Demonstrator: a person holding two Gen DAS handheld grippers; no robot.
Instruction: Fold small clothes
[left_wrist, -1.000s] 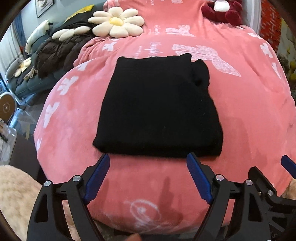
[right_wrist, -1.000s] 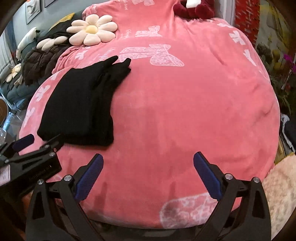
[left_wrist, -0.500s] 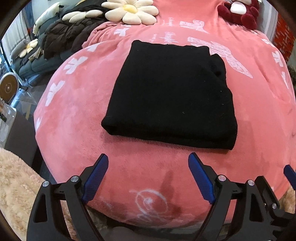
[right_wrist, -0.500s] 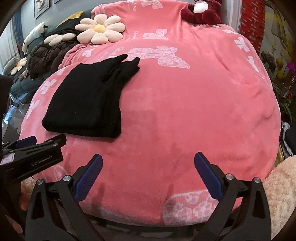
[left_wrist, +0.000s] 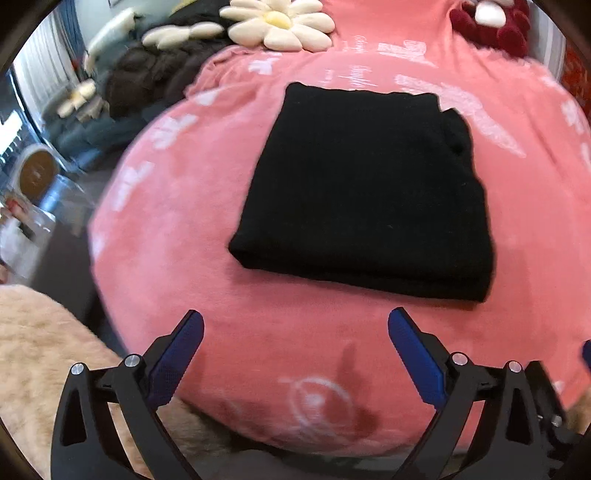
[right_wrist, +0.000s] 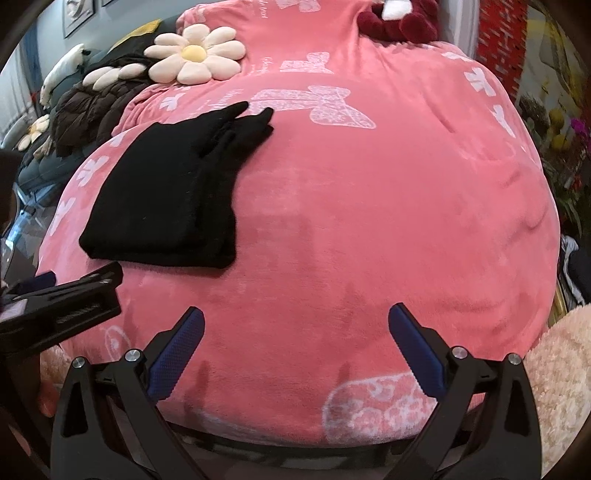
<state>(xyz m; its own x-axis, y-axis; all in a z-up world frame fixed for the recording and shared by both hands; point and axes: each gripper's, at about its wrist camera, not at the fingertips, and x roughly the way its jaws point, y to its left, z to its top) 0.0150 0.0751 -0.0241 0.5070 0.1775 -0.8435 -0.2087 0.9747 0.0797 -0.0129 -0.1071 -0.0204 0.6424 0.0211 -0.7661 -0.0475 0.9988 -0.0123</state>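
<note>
Pink butterfly-print blanket (right_wrist: 406, 206) spread over rounded furniture. Daisy cushion (right_wrist: 195, 55) placed far left. Red brick wall (right_wrist: 496, 40) seen far right; framed pictures (right_wrist: 77, 14) hung far left.

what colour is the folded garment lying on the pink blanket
Black, plain with no pattern visible. The folded garment shows best in the left wrist view.

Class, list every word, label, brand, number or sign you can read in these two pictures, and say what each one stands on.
No text can be read for certain.
White script on the pink blanket, near the black folded garment: too blurred to read.
Label on the side of the left gripper, seen from the right wrist view: too small and blurred to read.
White swirl mark near the blanket's front edge: a pattern, no letters.
Right gripper: no writing visible.
</note>
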